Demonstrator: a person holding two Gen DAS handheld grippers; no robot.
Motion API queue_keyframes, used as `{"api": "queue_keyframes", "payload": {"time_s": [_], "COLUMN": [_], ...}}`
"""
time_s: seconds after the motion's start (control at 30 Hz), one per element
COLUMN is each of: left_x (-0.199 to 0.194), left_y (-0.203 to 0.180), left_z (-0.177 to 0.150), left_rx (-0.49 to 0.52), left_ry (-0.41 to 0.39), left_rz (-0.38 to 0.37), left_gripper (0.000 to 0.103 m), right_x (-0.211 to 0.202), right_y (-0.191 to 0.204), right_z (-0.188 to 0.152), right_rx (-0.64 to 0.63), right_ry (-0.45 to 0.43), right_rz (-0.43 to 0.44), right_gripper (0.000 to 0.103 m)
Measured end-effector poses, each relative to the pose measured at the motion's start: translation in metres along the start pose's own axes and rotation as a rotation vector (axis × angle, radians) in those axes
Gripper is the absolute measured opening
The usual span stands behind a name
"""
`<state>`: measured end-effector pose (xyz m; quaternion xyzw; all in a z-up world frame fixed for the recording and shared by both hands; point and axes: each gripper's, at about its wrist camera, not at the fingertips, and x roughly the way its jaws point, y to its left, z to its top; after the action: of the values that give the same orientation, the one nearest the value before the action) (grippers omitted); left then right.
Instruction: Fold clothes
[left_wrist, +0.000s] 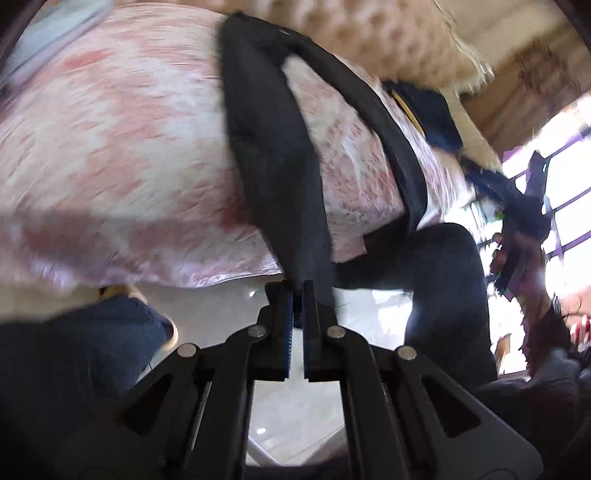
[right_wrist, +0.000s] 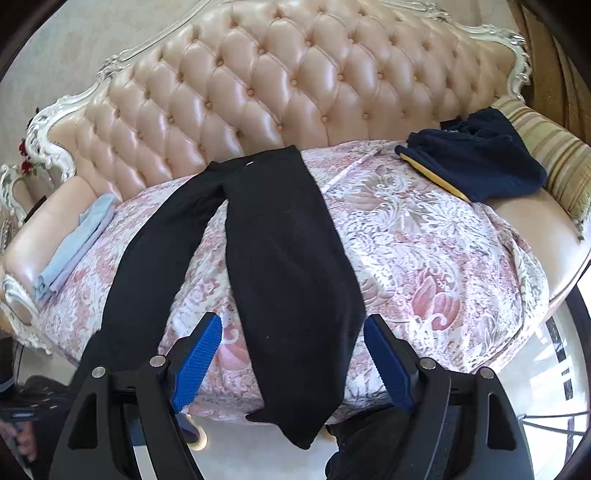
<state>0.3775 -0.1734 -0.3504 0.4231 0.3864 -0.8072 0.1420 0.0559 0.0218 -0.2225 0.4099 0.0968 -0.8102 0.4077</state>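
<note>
While the trousers (right_wrist: 291, 280) are still lying unfolded, legs splayed across the sofa cover (right_wrist: 436, 236), the left claw (left_wrist: 298, 295) is pinching one leg hem; the right claw (right_wrist: 293, 354) is hanging wide open, empty, straddling the other leg. Folding barely started; navy garment (right_wrist: 480, 162) far right untouched.

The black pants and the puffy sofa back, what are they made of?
The black pants look like soft, matte knit or woven cloth: they drape limply over the seat edge and show no shine. The sofa back looks like glossy leather or a faux version, pale pink: light glints off its buttoned, padded diamonds. Which of the two cannot be told from here.
</note>
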Motion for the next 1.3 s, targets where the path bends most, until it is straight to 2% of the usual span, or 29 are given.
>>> {"api": "queue_keyframes", "payload": {"time_s": [0.03, 0.07, 0.13, 0.2, 0.3, 0.37, 0.47, 0.6, 0.73, 0.87, 1.0, 1.17, 1.3], "left_x": [-0.001, -0.002, -0.003, -0.005, -0.019, -0.01, 0.026, 0.04, 0.023, -0.005, -0.028, -0.035, -0.037], "left_y": [-0.001, -0.002, -0.003, -0.005, -0.035, -0.063, -0.114, -0.142, -0.134, -0.107, -0.089, -0.069, -0.062], "left_z": [0.0, -0.001, -0.002, -0.003, 0.008, 0.019, 0.03, 0.046, 0.062, 0.075, 0.082, 0.085, 0.085], "left_rx": [0.01, 0.02, 0.041, 0.061, 0.156, 0.226, 0.341, 0.355, 0.337, 0.281, 0.242, 0.188, 0.157], "left_ry": [0.0, 0.001, 0.002, 0.003, -0.092, -0.151, -0.133, -0.132, -0.196, -0.278, -0.361, -0.404, -0.414], "left_rz": [0.037, 0.074, 0.148, 0.222, 0.136, 0.082, -0.052, -0.081, -0.039, -0.002, 0.019, 0.005, -0.008], "left_gripper": [0.01, 0.031, 0.059, 0.059, 0.059, 0.059, 0.058, 0.057, 0.057, 0.057, 0.057, 0.057, 0.057], "right_x": [0.001, 0.003, 0.007, 0.009, 0.009, 0.011, 0.024, 0.04, 0.032, 0.034, 0.043, 0.054, 0.073], "right_y": [-0.003, -0.005, -0.01, -0.015, -0.024, -0.029, -0.029, -0.028, -0.028, 0.0, 0.005, -0.001, 0.0], "right_z": [0.0, 0.0, -0.001, -0.002, -0.005, -0.006, -0.004, -0.003, -0.029, -0.063, -0.092, -0.127, -0.136], "right_rx": [0.009, 0.017, 0.035, 0.056, 0.074, 0.082, 0.093, 0.113, 0.223, 0.117, 0.115, 0.152, 0.138], "right_ry": [0.002, 0.004, 0.016, 0.021, 0.01, 0.009, 0.027, 0.151, 0.227, 0.234, 0.288, 0.361, 0.376], "right_rz": [0.0, 0.0, -0.008, -0.015, -0.008, 0.004, 0.039, 0.02, -0.011, -0.123, -0.143, -0.148, -0.152], "right_gripper": [0.08, 0.08, 0.08, 0.08, 0.08, 0.08, 0.08, 0.081, 0.084, 0.084, 0.081, 0.054, 0.053]}}
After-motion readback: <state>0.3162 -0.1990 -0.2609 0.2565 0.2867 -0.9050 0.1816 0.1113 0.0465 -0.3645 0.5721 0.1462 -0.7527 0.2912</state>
